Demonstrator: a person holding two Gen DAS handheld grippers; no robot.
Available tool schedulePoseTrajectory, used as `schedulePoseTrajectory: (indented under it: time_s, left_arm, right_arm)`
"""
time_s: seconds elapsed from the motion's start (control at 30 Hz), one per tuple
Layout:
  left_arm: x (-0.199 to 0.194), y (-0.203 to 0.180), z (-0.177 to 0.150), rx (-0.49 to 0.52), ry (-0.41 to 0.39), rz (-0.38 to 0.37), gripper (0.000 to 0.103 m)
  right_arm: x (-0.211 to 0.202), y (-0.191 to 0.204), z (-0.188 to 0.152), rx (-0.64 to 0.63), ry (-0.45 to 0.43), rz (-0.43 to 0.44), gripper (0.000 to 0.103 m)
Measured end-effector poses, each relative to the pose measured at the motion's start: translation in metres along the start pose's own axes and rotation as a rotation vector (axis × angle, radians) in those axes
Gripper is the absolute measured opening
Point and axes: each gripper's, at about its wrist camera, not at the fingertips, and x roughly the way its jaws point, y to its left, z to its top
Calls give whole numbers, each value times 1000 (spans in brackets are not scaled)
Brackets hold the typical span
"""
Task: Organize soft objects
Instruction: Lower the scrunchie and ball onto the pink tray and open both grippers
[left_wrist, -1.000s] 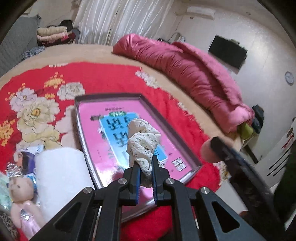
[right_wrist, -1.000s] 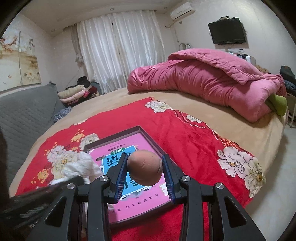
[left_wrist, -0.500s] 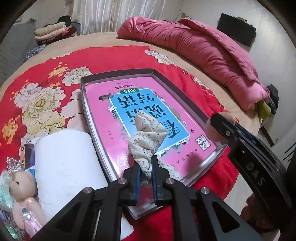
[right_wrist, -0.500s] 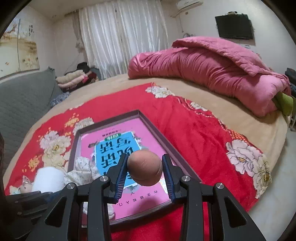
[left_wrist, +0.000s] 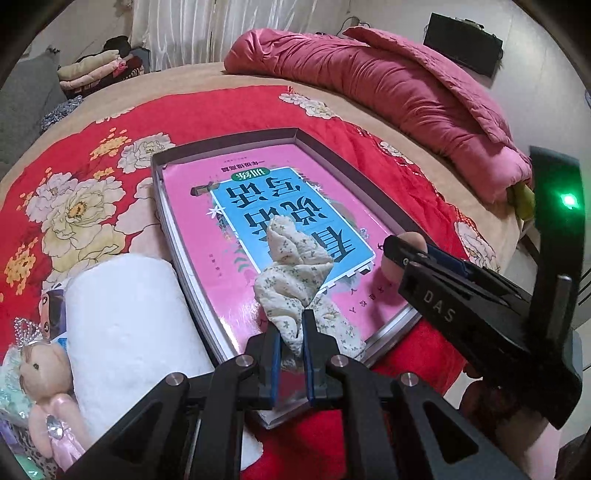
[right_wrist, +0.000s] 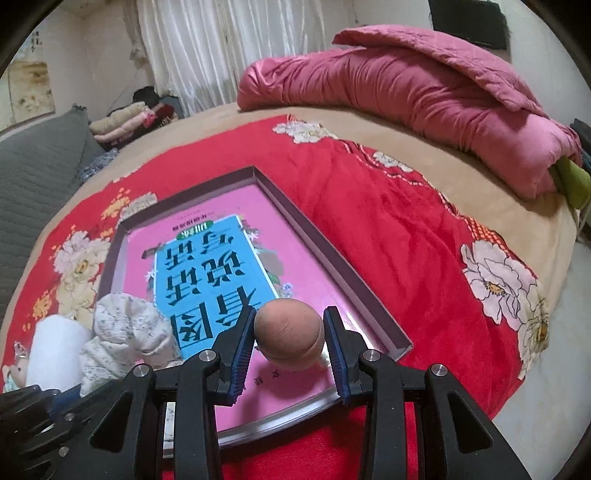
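Note:
My left gripper (left_wrist: 291, 336) is shut on a cream floral cloth (left_wrist: 291, 262), which hangs low over the near end of a shallow grey box (left_wrist: 354, 173). A pink and blue book cover (left_wrist: 258, 206) lines that box. In the right wrist view the cloth (right_wrist: 125, 328) bunches at the box's near left corner. My right gripper (right_wrist: 290, 336) is shut on a tan foam ball (right_wrist: 290, 334), held just above the near right part of the box (right_wrist: 332, 258). The right gripper also shows in the left wrist view (left_wrist: 402, 251), with the ball mostly hidden behind its fingers.
A white paper roll (left_wrist: 122, 317) lies left of the box, with a small doll in pink (left_wrist: 48, 391) beside it. A red floral blanket (right_wrist: 406, 240) covers the bed. A rolled pink quilt (right_wrist: 424, 85) lies at the back. Folded clothes (left_wrist: 96, 70) sit far left.
Both grippers have dropped closer to the box. The cloth now sags onto the book cover, and the ball sits lower over the box's near right part.

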Motion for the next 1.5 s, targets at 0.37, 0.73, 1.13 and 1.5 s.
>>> schedulePoseTrajectory:
  time_s: [0.37,0.73,1.13,1.5]
  left_arm:
    - [-2,-4,-2,-17,23,-15,10]
    - [-3,-5,-4,-17,34,-16,10]
    - [-4,-5,-5,-26,38,-38,10]
    - [-1,-7,-5,-37,64,-67,11]
  right_arm:
    - [12,-3,-1,14,53,-13,41]
    - [6,-19,-2,95,26,-14,54]
    - [-21,-39,0,157,-86,-44,65]
    - [-26,-43,1,150,-110,-85,66]
